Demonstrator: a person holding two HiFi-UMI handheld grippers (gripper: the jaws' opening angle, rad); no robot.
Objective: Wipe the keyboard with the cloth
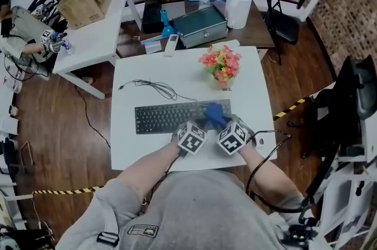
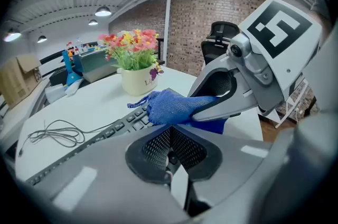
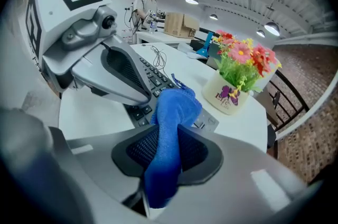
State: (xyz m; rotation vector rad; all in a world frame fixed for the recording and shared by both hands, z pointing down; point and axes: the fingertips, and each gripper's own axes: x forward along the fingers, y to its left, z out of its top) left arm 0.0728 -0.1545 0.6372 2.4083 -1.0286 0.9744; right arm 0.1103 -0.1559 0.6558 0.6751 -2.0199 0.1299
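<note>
A black keyboard (image 1: 165, 117) lies across the white table (image 1: 247, 95). A blue cloth (image 1: 215, 114) rests on its right end. My right gripper (image 1: 221, 123) is shut on the cloth (image 3: 171, 112), which hangs out between the jaws onto the keys (image 3: 153, 76). Close on its left, my left gripper (image 1: 200, 125) stands over the keyboard, shut, with nothing between its pads (image 2: 158, 146). In the left gripper view the cloth (image 2: 171, 105) lies bunched on the keys (image 2: 113, 130) under the right gripper's fingers (image 2: 222, 106). In the right gripper view the left gripper's fingers (image 3: 124, 77) reach down to the keyboard.
A pot of pink and red flowers (image 1: 221, 66) stands behind the keyboard's right end. The keyboard's cable (image 1: 154, 88) is coiled on the table's far left. Behind the table stand a grey box (image 1: 199, 25) and a white cylinder (image 1: 238, 7).
</note>
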